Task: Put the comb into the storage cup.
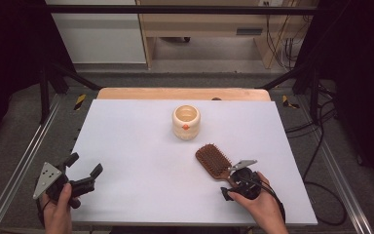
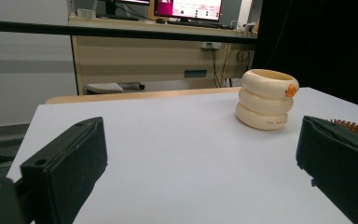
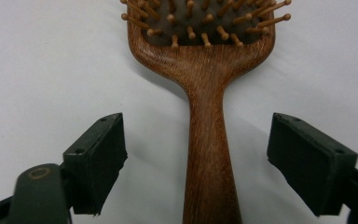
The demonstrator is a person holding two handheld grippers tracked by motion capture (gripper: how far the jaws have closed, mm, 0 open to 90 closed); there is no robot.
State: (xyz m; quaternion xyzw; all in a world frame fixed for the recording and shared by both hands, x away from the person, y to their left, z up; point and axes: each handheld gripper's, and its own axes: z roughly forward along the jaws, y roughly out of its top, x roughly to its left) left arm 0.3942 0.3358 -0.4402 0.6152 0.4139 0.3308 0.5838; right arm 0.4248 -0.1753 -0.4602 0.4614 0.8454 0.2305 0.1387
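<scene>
The left gripper (image 1: 84,173) is held over the near left corner of the white table (image 1: 136,146), well to the left of the cream ringed cup (image 1: 186,122), and its jaws are spread wide with nothing between them. In the left gripper view the cup (image 2: 266,100) is seen upright beyond and to the right, an orange mark at its rim. Nearer than the cup and to its right, a wooden paddle hairbrush (image 1: 214,161) is laid flat, bristles up, its handle pointed toward the person. The right gripper (image 1: 236,176) is set over that handle; in the right gripper view the handle (image 3: 209,154) is seen between the jaws, which are apart from the wood on both sides, so nothing is gripped
</scene>
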